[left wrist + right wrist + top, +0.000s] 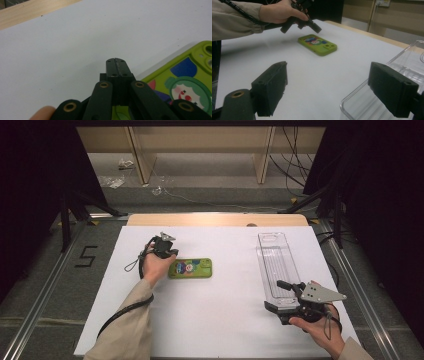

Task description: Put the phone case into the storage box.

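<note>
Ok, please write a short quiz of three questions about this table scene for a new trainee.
1. True or false: the left gripper holds the green phone case.
2. Which gripper has its jaws wide open? A) left B) right
3. What does the right gripper hover beside?

Key:
1. False; its jaws are shut on nothing, above the case's end.
2. B.
3. The near end of the clear plastic tray.
</note>
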`<state>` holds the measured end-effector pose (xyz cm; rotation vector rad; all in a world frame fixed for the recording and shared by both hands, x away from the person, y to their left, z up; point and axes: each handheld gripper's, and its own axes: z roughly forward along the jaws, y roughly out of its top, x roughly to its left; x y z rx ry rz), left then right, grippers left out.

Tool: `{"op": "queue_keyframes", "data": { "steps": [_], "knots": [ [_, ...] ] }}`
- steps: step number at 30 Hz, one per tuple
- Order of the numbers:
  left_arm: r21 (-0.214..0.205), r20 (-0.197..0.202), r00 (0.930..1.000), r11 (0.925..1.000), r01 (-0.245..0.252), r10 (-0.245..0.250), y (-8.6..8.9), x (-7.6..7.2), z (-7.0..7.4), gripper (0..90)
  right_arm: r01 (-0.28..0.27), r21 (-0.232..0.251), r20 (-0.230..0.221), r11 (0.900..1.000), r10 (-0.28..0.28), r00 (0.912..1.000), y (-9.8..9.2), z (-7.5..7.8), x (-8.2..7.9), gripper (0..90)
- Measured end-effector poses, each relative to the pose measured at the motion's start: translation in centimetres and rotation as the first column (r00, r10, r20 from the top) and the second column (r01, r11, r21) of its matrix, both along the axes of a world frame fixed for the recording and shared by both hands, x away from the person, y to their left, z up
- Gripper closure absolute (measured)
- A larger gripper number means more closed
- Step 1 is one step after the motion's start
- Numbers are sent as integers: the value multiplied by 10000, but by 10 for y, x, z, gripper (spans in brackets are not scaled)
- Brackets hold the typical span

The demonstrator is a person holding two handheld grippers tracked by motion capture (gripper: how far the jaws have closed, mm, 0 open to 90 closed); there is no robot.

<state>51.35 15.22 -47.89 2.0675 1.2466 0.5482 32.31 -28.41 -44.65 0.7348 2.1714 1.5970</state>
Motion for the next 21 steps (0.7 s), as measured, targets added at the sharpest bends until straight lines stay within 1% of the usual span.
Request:
{"op": "queue_keyframes", "data": {
  "steps": [1,2,5,6,7,11,13,16,18,21],
  "knots": [
    [0,0,10000,10000,0,0,0,0,0,897,-9,7,-5,10000,9,10000,0,0,0,169],
    [220,-116,9999,9998,38,-36,-1,2,-2,897,-11,4,-9,10000,11,10000,0,0,0,169],
    [317,-264,9997,9995,15,-7,-2,4,-5,897,-10,0,-18,10000,10,10000,0,0,0,169],
    [406,-292,9996,9992,13,-1,-2,5,-6,897,-15,-4,-17,10000,15,10000,0,0,0,169],
    [499,-417,9991,9987,48,-27,-2,6,-8,897,-12,0,-15,10000,12,10000,0,0,0,169],
    [448,-474,9989,9990,84,-62,-2,6,-8,897,-15,-6,-17,10000,15,10000,0,0,0,169],
    [456,-606,9981,9988,169,-141,-1,6,-7,897,-21,5,-30,10000,21,10000,0,-1,0,169],
    [483,-689,9974,9985,249,-215,-1,5,-6,897,-6,-4,-27,10000,6,10000,0,0,0,169],
    [513,-728,9969,9981,346,-308,0,2,-6,897,-12,0,-31,10000,12,10000,0,0,0,169],
    [513,-680,9967,9975,477,-441,2,-6,-6,897,4,9,-34,10000,-4,10000,0,-1,0,170]
  ]
}}
